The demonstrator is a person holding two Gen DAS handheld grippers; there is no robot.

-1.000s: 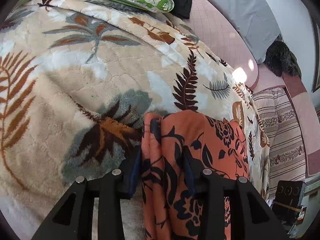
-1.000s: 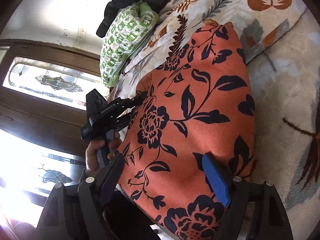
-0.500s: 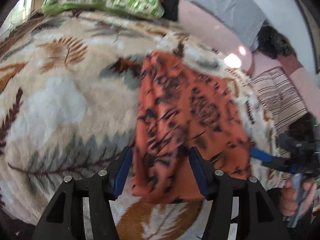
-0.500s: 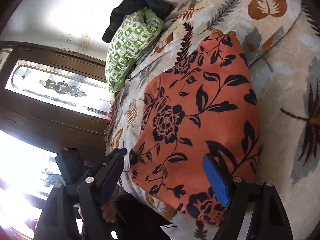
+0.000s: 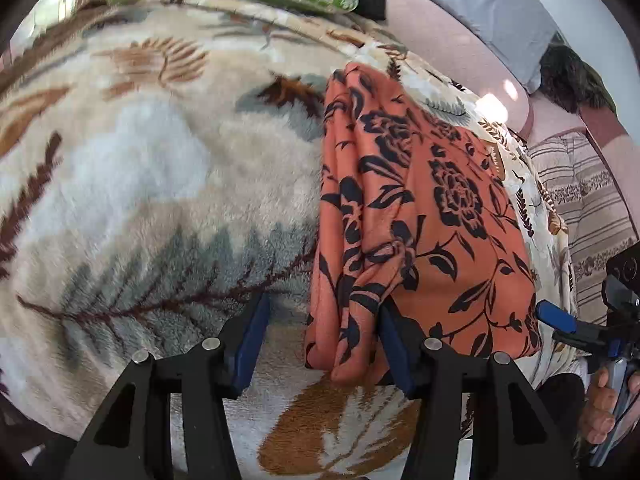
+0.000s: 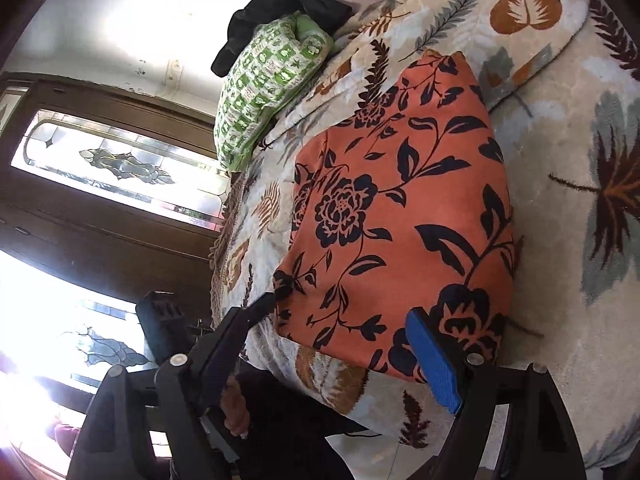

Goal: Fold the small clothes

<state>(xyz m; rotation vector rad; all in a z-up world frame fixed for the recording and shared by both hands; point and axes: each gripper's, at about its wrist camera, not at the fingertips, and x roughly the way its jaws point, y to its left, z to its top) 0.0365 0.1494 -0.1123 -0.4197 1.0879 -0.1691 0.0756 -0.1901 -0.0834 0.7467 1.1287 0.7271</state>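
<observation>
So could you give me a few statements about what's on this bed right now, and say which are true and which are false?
1. The orange cloth with black flowers lies on a fluffy cream blanket printed with leaves. True.
2. The left gripper is clamped on the cloth. False: its jaws have just been opening; the cloth's folded edge sits between them, and one pad stands clear.
3. A green and white patterned pillow lies at the far end of the bed. True.
4. The right gripper holds a corner of the cloth lifted. False: its jaws stand wide open near the cloth's edge, which lies flat.
5. The cloth is plain blue. False: orange with black flowers.
</observation>
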